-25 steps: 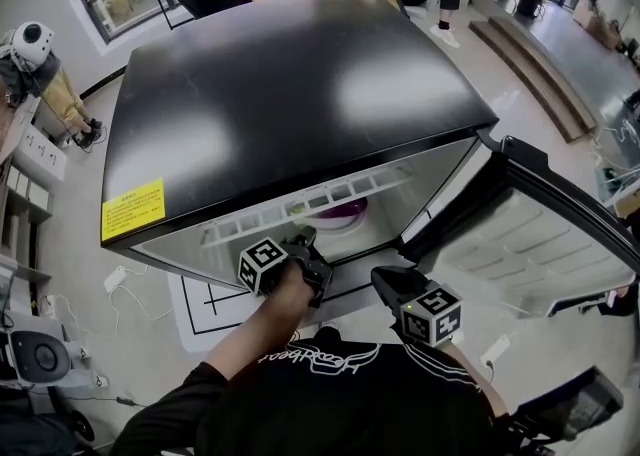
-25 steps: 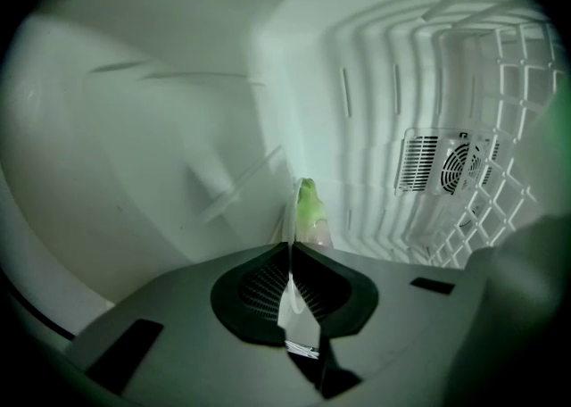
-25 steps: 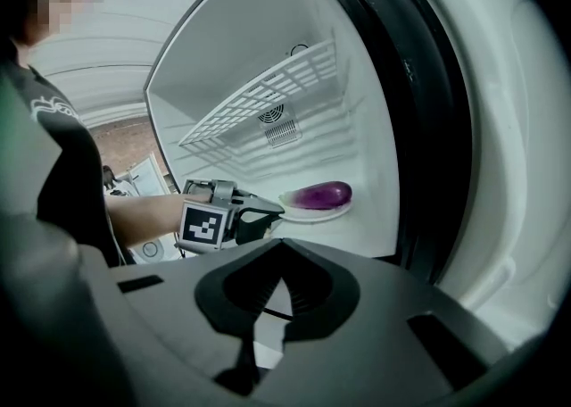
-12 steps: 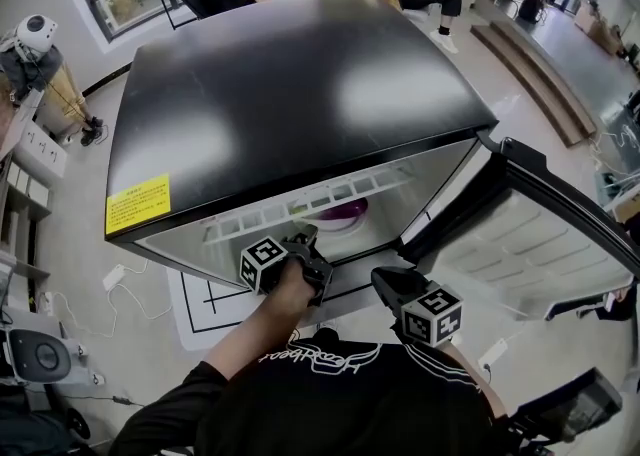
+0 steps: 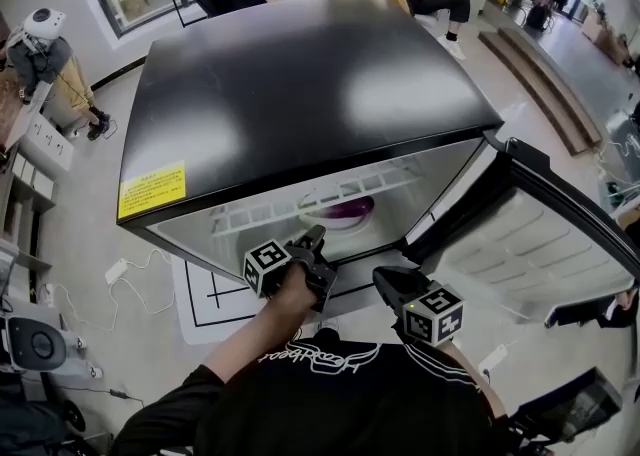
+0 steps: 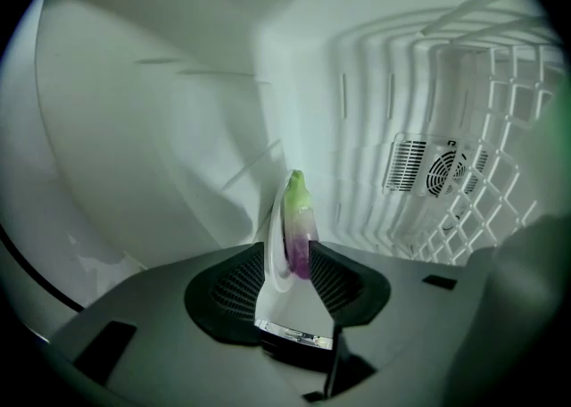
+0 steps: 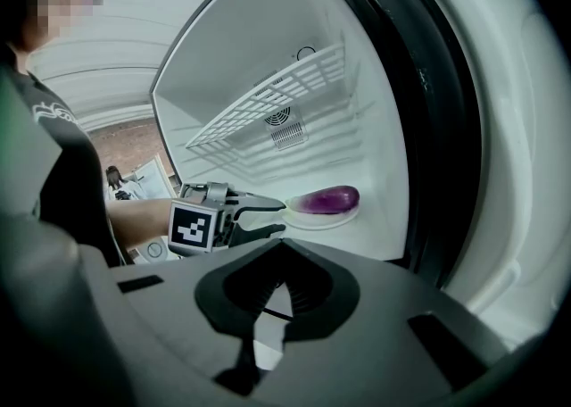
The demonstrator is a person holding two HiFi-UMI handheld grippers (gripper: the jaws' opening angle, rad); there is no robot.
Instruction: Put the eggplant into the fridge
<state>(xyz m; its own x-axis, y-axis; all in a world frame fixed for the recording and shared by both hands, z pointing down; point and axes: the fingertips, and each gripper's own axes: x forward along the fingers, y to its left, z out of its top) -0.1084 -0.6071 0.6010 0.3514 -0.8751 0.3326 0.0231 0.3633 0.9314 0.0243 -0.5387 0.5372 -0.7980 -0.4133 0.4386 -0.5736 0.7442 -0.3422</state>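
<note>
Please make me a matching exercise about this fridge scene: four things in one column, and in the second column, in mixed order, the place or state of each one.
Column A
1. eggplant
2. fridge door
3. yellow label
4. wire shelf

Column B
a. swung open
b. lying on the white plate
c. stuck on the fridge's black top
d. high inside the fridge, above the plate

Pairs: 1-b, 2-a, 3-c, 4-d

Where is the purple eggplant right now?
In the right gripper view the shiny purple eggplant lies on a round white plate on the white fridge floor, right of centre, under the white wire rack.
</note>
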